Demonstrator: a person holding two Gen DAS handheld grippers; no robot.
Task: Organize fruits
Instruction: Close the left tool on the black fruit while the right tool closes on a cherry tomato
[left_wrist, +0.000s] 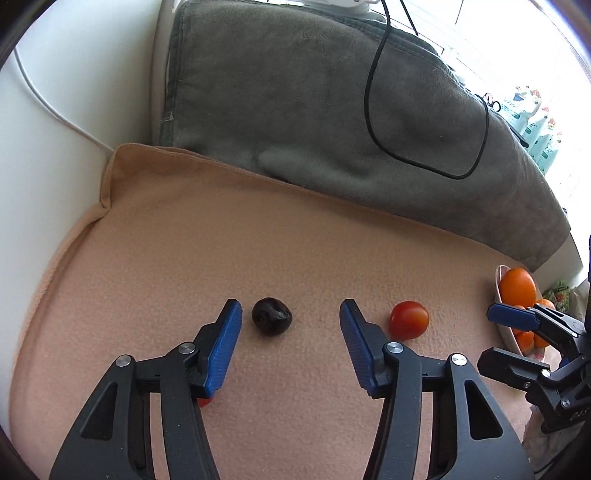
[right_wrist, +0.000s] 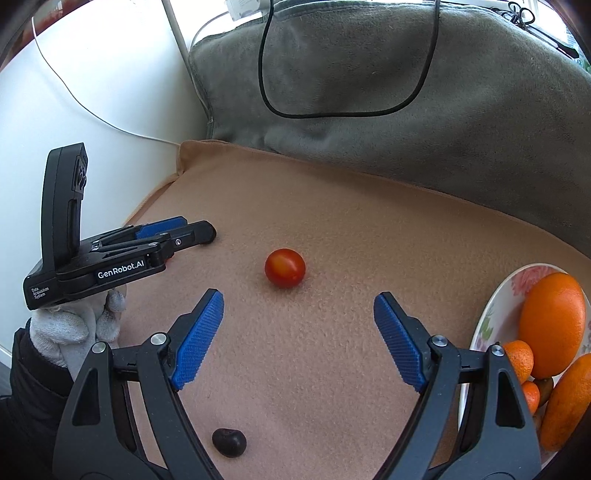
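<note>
A dark plum-like fruit lies on the peach cloth, just ahead of my open left gripper, nearer its left finger. A small red tomato lies to the right of the right finger. In the right wrist view my open, empty right gripper hovers just short of the tomato. A second dark fruit lies under it. A floral plate at the right holds oranges and small tangerines. The left gripper shows at the left.
A grey cushion with a black cable stands behind the cloth. A white wall with a thin white cord is on the left. The plate of oranges sits at the cloth's right edge. A red fruit peeks from under the left finger.
</note>
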